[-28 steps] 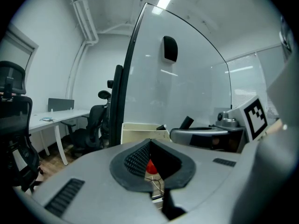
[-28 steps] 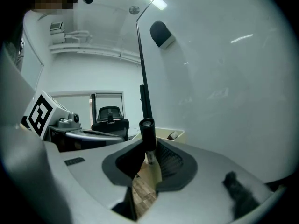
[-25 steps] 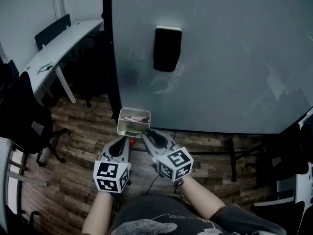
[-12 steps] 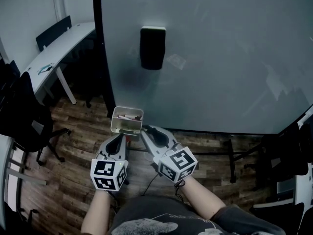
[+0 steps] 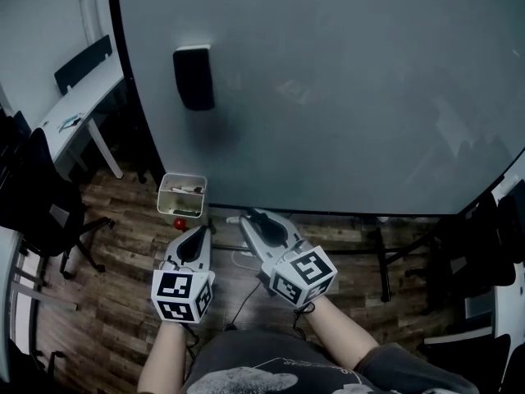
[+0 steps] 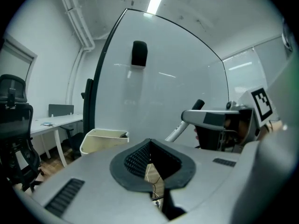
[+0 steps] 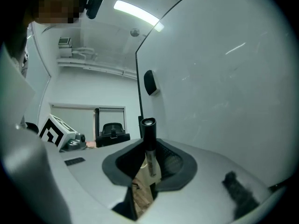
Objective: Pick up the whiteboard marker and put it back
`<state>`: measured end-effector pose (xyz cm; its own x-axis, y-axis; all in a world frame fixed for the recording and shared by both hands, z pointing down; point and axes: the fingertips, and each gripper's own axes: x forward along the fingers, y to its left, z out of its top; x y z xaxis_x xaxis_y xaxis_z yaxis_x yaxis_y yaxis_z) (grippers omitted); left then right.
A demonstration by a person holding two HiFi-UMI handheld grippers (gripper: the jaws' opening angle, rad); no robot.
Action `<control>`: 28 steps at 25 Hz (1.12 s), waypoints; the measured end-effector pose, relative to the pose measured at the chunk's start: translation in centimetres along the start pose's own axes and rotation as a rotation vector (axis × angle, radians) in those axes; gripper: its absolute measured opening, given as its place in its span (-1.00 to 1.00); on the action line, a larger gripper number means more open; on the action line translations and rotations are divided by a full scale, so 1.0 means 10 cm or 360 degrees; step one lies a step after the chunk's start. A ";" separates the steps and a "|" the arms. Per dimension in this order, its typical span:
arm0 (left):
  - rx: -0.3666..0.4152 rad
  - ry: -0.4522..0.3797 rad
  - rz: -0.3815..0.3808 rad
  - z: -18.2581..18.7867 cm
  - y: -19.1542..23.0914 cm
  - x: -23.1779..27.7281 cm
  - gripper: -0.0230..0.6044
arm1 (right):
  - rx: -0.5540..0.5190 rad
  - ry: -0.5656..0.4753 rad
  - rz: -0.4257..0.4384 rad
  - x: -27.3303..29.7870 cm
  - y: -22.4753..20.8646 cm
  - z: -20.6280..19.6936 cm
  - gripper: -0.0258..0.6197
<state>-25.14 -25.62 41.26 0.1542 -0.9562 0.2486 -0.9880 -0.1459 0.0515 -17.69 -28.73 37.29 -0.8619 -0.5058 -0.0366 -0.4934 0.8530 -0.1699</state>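
My right gripper (image 5: 246, 219) is shut on a whiteboard marker (image 7: 151, 158). In the right gripper view the marker stands upright between the pads, black cap (image 7: 148, 130) on top and white barrel below. In the head view its pale end (image 5: 233, 218) sticks out to the left of the jaws. The left gripper view shows the marker (image 6: 185, 124) slanting out of the right gripper (image 6: 212, 120). My left gripper (image 5: 197, 238) is shut with nothing in it, beside the right one. Both point at the whiteboard (image 5: 344, 97). A white pen tray (image 5: 182, 195) hangs at the board's lower left, left of both grippers.
A black eraser (image 5: 194, 77) sticks to the whiteboard, up and to the left. A small red thing (image 5: 179, 223) lies under the tray. A white desk (image 5: 78, 97) and black office chairs (image 5: 37, 195) stand at the left. Wooden floor and the board's stand legs (image 5: 385, 261) lie below.
The tray, close in front of both grippers a second ago, now sits off to their left. The eraser has slid left in view too. The marker stays in my right gripper.
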 end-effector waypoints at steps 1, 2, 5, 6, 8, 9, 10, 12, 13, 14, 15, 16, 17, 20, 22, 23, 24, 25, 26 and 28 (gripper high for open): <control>-0.0001 0.0004 -0.0009 -0.01 -0.09 0.01 -0.88 | 0.0004 0.0007 -0.0010 -0.09 -0.03 -0.01 -0.67; -0.0004 0.0007 -0.0017 -0.02 -0.17 0.02 -0.88 | 0.0004 0.0014 -0.0018 -0.19 -0.06 -0.02 -0.67; -0.0014 0.0013 -0.0045 -0.04 -0.47 0.07 -0.88 | -0.0008 0.0041 -0.0049 -0.51 -0.19 -0.05 -0.67; -0.0013 0.0016 -0.0059 -0.06 -0.59 0.08 -0.88 | -0.0008 0.0052 -0.0067 -0.63 -0.25 -0.06 -0.67; -0.0007 0.0023 -0.0091 -0.08 -0.84 0.10 -0.88 | 0.0003 0.0068 -0.0110 -0.87 -0.37 -0.08 -0.67; -0.0005 0.0025 -0.0106 -0.10 -0.96 0.10 -0.88 | 0.0009 0.0073 -0.0131 -0.99 -0.43 -0.09 -0.67; -0.0005 0.0028 -0.0118 -0.12 -1.08 0.10 -0.88 | 0.0013 0.0076 -0.0150 -1.11 -0.49 -0.09 -0.67; -0.0009 0.0030 -0.0136 -0.15 -1.30 0.10 -0.88 | 0.0018 0.0082 -0.0180 -1.35 -0.57 -0.10 -0.67; -0.0012 0.0031 -0.0144 -0.16 -1.40 0.10 -0.88 | 0.0019 0.0087 -0.0191 -1.47 -0.61 -0.10 -0.67; -0.0014 0.0033 -0.0150 -0.17 -1.51 0.09 -0.88 | 0.0020 0.0094 -0.0201 -1.58 -0.64 -0.11 -0.67; -0.0018 0.0035 -0.0156 -0.19 -1.61 0.08 -0.88 | 0.0023 0.0101 -0.0208 -1.69 -0.67 -0.12 -0.67; -0.0024 0.0036 -0.0163 -0.20 -1.70 0.08 -0.88 | 0.0028 0.0107 -0.0215 -1.79 -0.70 -0.14 -0.67; -0.0032 0.0039 -0.0169 -0.22 -1.79 0.07 -0.88 | 0.0034 0.0112 -0.0222 -1.89 -0.72 -0.16 -0.67; -0.0048 0.0048 -0.0179 -0.28 -2.04 0.03 -0.88 | 0.0053 0.0127 -0.0242 -2.17 -0.78 -0.21 -0.67; -0.0047 0.0053 -0.0172 -0.33 -2.19 -0.02 -0.88 | 0.0059 0.0138 -0.0244 -2.34 -0.79 -0.24 -0.67; -0.0046 0.0056 -0.0168 -0.35 -2.26 -0.05 -0.88 | 0.0061 0.0144 -0.0241 -2.42 -0.79 -0.26 -0.67; -0.0044 0.0057 -0.0164 -0.37 -2.32 -0.08 -0.88 | 0.0062 0.0148 -0.0237 -2.49 -0.78 -0.27 -0.67; -0.0042 0.0059 -0.0160 -0.39 -2.37 -0.11 -0.88 | 0.0062 0.0153 -0.0231 -2.55 -0.77 -0.28 -0.67; -0.0039 0.0061 -0.0154 -0.41 -2.42 -0.14 -0.88 | 0.0062 0.0156 -0.0224 -2.60 -0.76 -0.29 -0.67; -0.0029 0.0068 -0.0142 -0.44 -2.48 -0.19 -0.88 | 0.0063 0.0161 -0.0209 -2.67 -0.74 -0.31 -0.67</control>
<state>-0.84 -19.05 43.76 0.2425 -0.9278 0.2835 -0.9699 -0.2251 0.0927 8.58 -21.11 42.61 -0.7986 -0.5955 0.0876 -0.5994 0.7737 -0.2052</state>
